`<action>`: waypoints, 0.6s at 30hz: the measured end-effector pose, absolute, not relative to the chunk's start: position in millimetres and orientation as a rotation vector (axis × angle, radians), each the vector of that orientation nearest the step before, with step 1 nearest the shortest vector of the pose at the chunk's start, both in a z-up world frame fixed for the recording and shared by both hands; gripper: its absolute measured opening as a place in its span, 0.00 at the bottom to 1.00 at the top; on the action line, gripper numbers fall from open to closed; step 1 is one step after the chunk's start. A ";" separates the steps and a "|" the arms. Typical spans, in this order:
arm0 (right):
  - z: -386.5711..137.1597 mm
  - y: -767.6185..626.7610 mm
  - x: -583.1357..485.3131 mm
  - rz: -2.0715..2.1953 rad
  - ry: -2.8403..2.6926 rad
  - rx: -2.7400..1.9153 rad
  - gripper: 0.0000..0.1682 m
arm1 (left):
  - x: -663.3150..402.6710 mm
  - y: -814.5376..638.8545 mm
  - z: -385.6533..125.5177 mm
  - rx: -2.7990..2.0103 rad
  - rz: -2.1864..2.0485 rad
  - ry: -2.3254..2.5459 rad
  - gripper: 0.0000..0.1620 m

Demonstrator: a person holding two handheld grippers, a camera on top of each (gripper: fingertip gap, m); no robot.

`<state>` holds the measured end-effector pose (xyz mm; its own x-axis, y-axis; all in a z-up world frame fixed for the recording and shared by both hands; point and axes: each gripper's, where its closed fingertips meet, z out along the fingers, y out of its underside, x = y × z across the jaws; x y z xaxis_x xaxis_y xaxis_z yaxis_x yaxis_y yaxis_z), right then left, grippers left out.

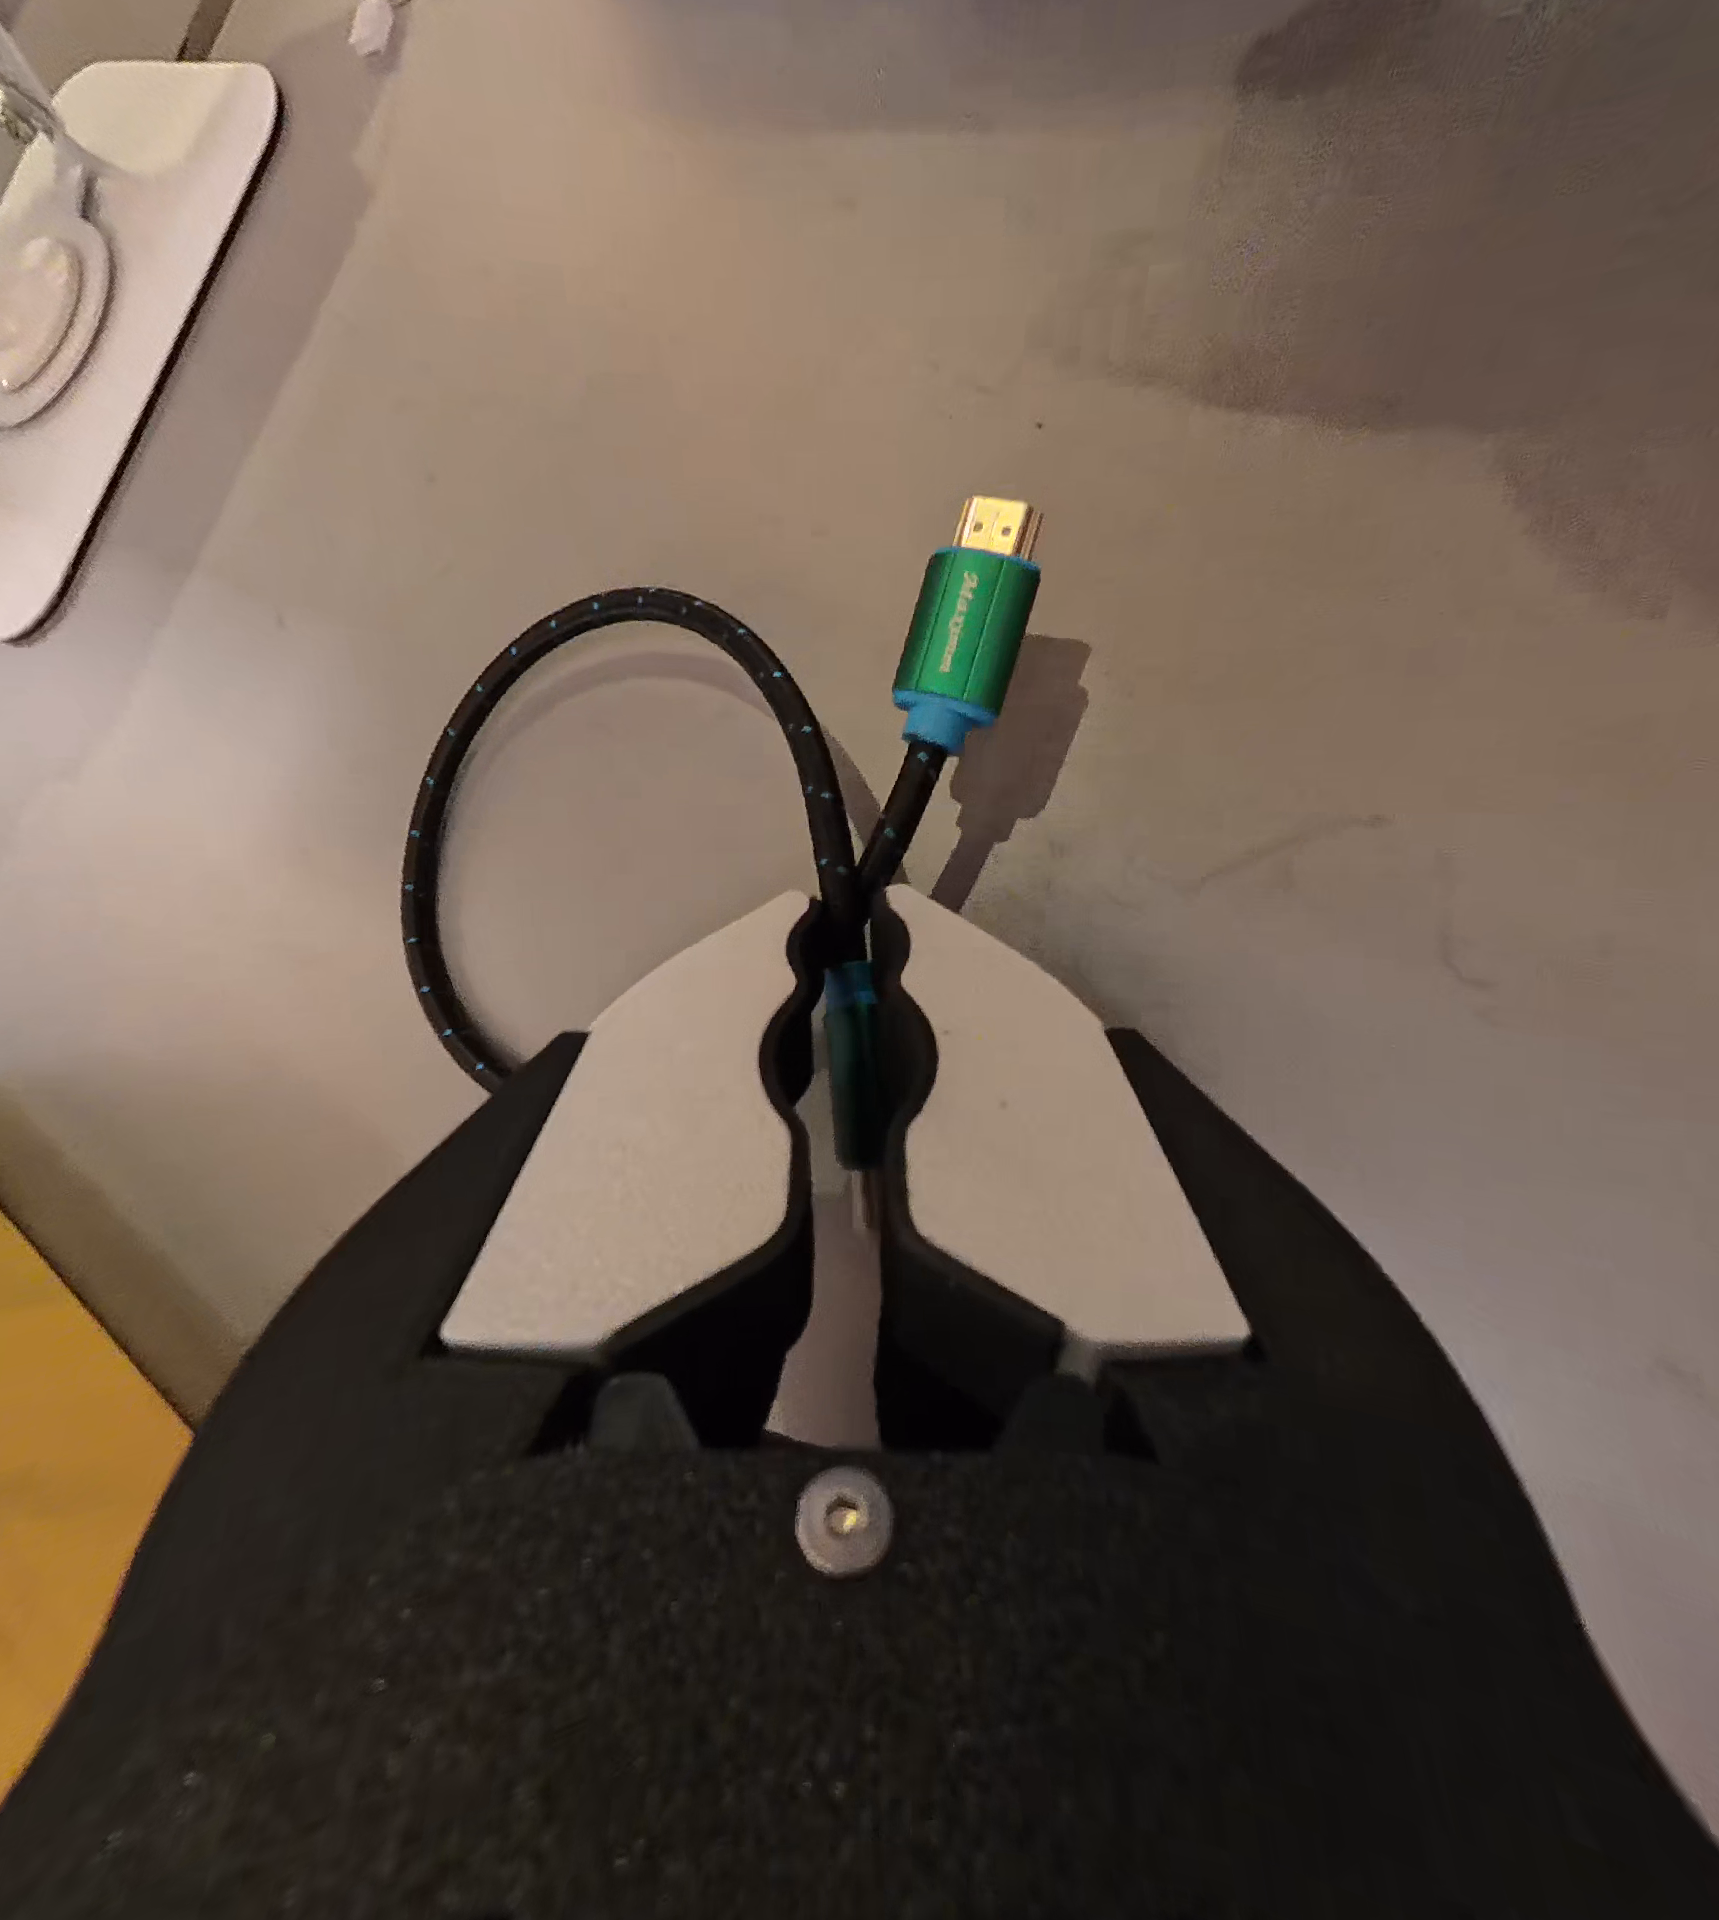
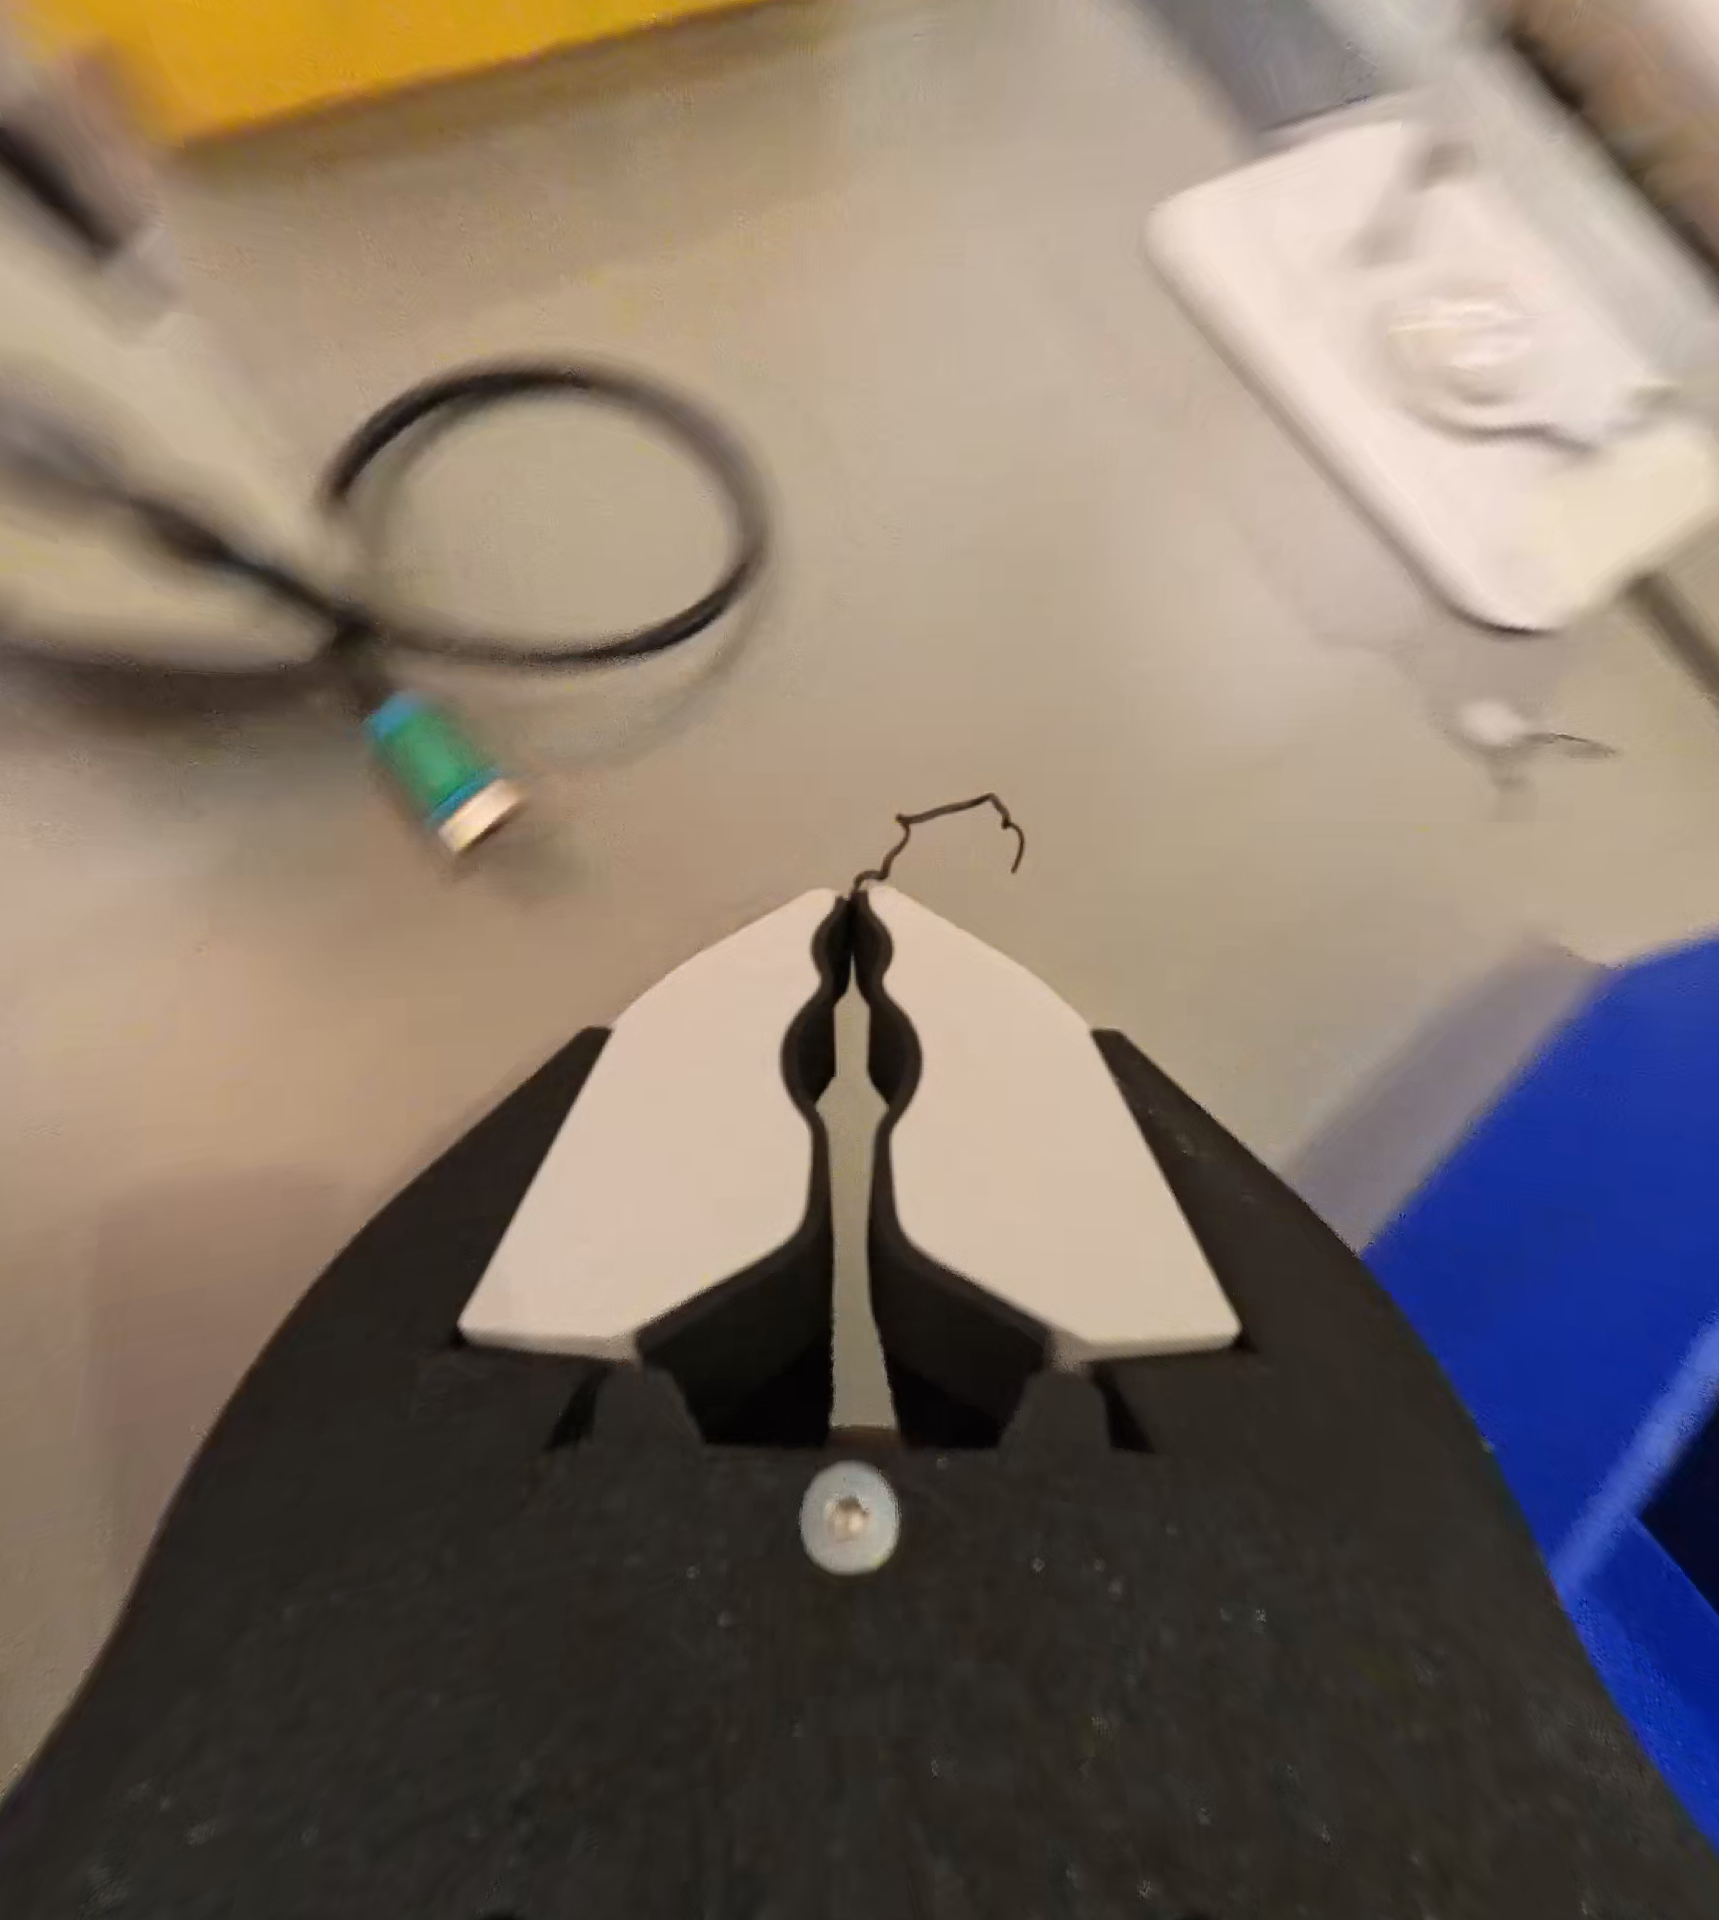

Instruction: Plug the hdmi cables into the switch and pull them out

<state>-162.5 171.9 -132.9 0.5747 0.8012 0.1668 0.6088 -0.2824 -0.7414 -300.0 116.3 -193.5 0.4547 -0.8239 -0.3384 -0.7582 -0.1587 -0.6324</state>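
Left tongs [image 1: 850,914] clenched on braided HDMI cable [image 1: 439,831], frame centre; right tongs [image 2: 853,902] pinching thin black wire [image 2: 948,816]; grey worktop [image 1: 1250,831] beneath.

A white tray [image 1: 159,343] sits on the grey table [image 1: 1250,727], near a blue bin [image 2: 1613,1351] and yellow edge [image 2: 367,62].

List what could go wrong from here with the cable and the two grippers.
1. The left gripper pinches the HDMI cable where it crosses itself, so the loop may kink.
2. Its free green plug sticks out unsupported and may swing.
3. The right gripper is shut on a thin black wire scrap, which may foul a port.
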 end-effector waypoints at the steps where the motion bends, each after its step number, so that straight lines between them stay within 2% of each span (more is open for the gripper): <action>1: -123.5 196.9 -161.4 0.310 -0.989 -2.018 0.00 | -297.9 116.4 -192.9 -1.944 -0.122 1.306 0.05; 4: -122.9 280.8 -156.8 0.309 -0.651 -2.057 0.00 | -290.9 117.8 -186.6 -1.923 -0.175 1.268 0.05; 9: -166.8 389.0 -128.2 0.175 -0.354 -2.143 0.00 | -294.1 123.3 -184.7 -1.908 -0.155 1.242 0.05; 12: -185.7 403.2 -112.5 0.124 -0.299 -2.211 0.01 | -299.6 127.6 -184.2 -1.915 -0.113 1.225 0.05; 13: -187.1 402.9 -108.0 0.101 -0.297 -2.216 0.06 | -300.5 128.2 -184.7 -1.924 -0.116 1.218 0.05; 14: -184.3 400.1 -106.3 0.096 -0.302 -2.203 0.10 | -301.0 128.8 -185.2 -1.935 -0.123 1.209 0.05; 18: -151.4 344.4 -139.7 0.264 -0.494 -2.070 0.10 | -297.4 127.2 -182.7 -1.982 -0.252 1.145 0.04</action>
<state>-139.7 344.4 -151.4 0.8947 0.4466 0.0105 0.2400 -0.4606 -0.8545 -297.4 127.2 -182.7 0.5678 -0.7952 -0.2128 -0.6327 -0.2563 -0.7307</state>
